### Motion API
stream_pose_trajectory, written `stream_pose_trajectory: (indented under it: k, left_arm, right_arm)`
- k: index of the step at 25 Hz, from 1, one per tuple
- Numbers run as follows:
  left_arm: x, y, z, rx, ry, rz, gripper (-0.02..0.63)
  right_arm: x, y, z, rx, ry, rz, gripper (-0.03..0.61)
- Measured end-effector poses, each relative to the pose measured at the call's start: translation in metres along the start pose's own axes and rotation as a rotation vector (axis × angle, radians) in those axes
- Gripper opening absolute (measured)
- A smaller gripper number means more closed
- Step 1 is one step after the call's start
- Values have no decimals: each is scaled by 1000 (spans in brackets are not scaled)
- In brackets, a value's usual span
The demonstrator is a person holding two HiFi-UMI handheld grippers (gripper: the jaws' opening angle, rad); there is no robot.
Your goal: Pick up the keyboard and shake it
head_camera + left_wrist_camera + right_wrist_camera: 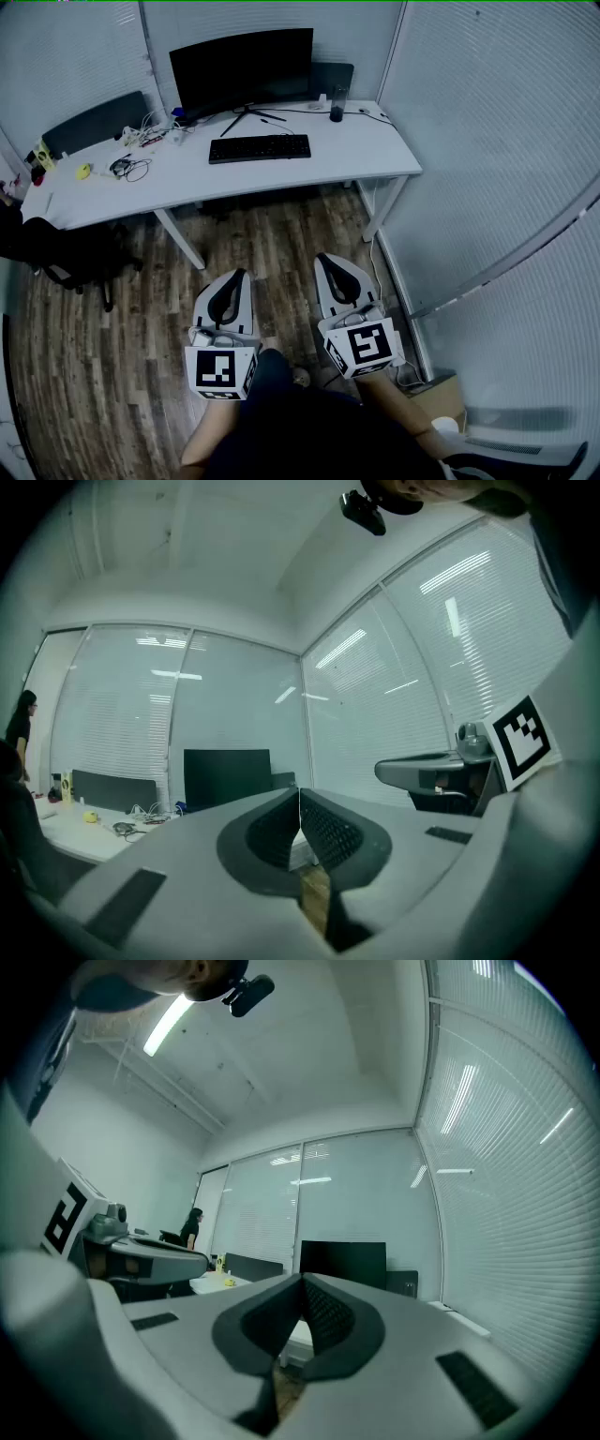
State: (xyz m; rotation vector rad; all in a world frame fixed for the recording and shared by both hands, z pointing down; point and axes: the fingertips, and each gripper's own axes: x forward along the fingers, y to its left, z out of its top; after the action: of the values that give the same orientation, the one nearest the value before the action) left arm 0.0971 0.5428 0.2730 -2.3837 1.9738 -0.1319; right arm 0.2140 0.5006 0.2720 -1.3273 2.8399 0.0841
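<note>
A black keyboard (260, 148) lies flat on the white desk (366, 155), in front of a dark monitor (242, 70). Both grippers hang well short of the desk, over the wooden floor near the person's legs. My left gripper (233, 275) is shut with nothing between its jaws, and my right gripper (328, 259) is likewise shut and empty. In the left gripper view the left gripper (299, 792) points toward the monitor (227, 777) and the desk (80, 827). The right gripper view shows the right gripper (302, 1282) aimed at the monitor (343, 1262); the keyboard is hidden there.
A black cup (337, 113) stands at the desk's back right. Cables (131, 168), a yellow object (82, 171) and small items lie on the desk's left part. A black office chair (70, 255) stands at the left. Glass walls with blinds close the room at right. A person (191, 1227) stands far off.
</note>
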Motion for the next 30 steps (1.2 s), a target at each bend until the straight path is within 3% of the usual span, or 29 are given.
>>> stream_pose_trajectory:
  k: [6,11,14,22,30]
  left_arm:
    - [27,18,-17,-5,20,1,26]
    - [69,63,-32,-36,19,12,41]
    - [103,102,-40,-46,14,9,120]
    - [201,206,-43,-28,-6,-11,130]
    - [283,246,-56,-53,-4,-76,130]
  right_arm:
    - [30,-10,-15,7,13,5,29]
    - [89,-24,-32,10,37,-16,39]
    - [135,-31,-41,15,50,-21,126]
    - [257,-59,-51,11,62,-67,127]
    - [320,-91,-77,26,122,-149,127]
